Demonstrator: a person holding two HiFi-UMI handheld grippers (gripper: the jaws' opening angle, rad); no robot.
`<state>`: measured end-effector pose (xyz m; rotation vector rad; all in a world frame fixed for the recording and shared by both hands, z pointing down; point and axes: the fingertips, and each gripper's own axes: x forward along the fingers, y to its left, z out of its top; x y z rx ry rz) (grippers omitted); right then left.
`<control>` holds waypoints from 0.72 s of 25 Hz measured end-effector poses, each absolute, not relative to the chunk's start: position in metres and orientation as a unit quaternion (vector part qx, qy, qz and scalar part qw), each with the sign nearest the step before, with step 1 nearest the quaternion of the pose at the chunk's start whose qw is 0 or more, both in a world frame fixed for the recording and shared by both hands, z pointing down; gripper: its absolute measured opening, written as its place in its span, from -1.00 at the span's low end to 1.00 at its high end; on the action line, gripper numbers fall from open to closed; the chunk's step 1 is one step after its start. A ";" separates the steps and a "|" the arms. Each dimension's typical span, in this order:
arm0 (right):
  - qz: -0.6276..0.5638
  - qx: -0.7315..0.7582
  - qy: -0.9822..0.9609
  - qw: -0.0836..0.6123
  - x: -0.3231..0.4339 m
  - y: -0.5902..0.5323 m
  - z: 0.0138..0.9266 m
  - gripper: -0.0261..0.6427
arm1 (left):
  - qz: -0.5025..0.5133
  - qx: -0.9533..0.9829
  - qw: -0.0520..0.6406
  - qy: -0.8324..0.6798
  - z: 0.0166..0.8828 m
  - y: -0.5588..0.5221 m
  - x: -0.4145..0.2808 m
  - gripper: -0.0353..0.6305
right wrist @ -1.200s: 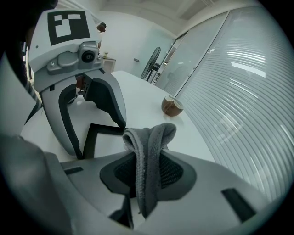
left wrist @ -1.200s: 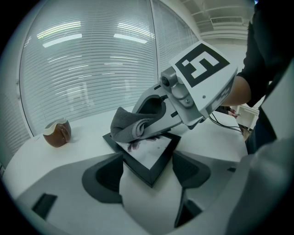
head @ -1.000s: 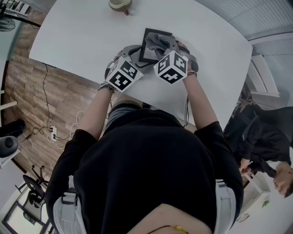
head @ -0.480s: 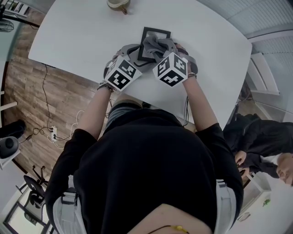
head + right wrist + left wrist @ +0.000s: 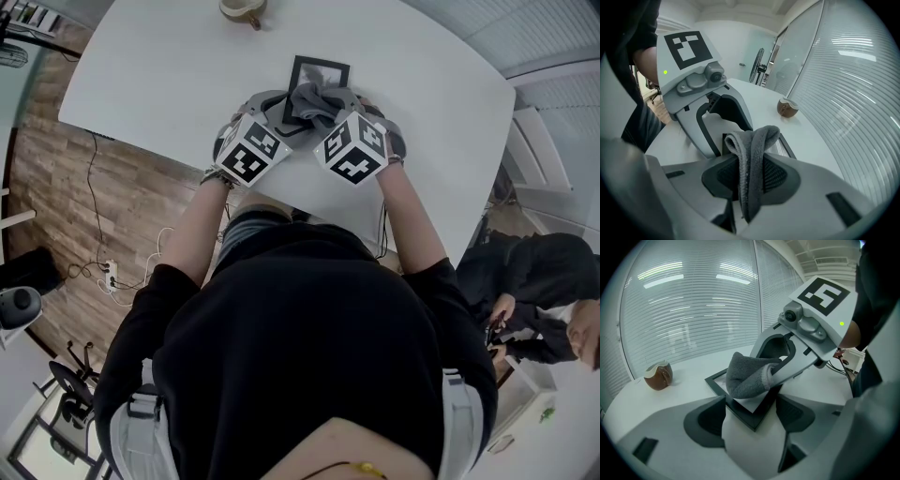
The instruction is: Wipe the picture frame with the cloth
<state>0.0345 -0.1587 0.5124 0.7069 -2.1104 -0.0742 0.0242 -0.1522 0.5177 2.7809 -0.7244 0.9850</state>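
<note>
Head view: marker cubes hide both sets of tips. Left gripper view alone shows the left gripper point(image 5: 751, 406) spread wide, pads braced on the near corner of the picture frame point(image 5: 322, 67). Right gripper view alone shows the right gripper point(image 5: 750, 171) pinching the grey cloth point(image 5: 752, 140), folded in a loop. Frame: rectangular, black rim, pale glossy centre. It lies flat on the white table point(image 5: 169, 75), 12 o'clock from the grippers, long axis roughly 12-to-6. Cloth is fleecy, bunched on the frame's near half. Brown round pot point(image 5: 246, 7) at 11 o'clock.
</note>
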 end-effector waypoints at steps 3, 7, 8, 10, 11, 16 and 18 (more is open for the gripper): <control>-0.021 0.275 -0.853 0.444 0.032 -0.154 0.512 -0.62 | 0.324 0.914 0.051 -0.238 0.518 -0.152 0.024 0.15; -0.011 0.267 -0.854 0.446 0.032 -0.148 0.512 -0.62 | 0.325 0.914 0.053 -0.238 0.517 -0.151 0.025 0.14; -0.009 0.264 -0.855 0.447 0.031 -0.147 0.512 -0.62 | 0.325 0.914 0.053 -0.238 0.518 -0.151 0.025 0.15; -0.007 0.258 -0.856 0.448 0.030 -0.143 0.512 -0.62 | 0.324 0.914 0.052 -0.238 0.517 -0.152 0.025 0.15; -0.007 0.257 -0.857 0.447 0.030 -0.142 0.512 -0.62 | 0.324 0.914 0.051 -0.238 0.517 -0.152 0.025 0.15; 0.008 0.257 -0.859 0.442 0.031 -0.141 0.511 -0.62 | 0.324 0.914 0.052 -0.237 0.518 -0.152 0.026 0.15; 0.028 0.246 -0.865 0.437 0.031 -0.140 0.510 -0.62 | 0.325 0.914 0.051 -0.237 0.517 -0.152 0.025 0.15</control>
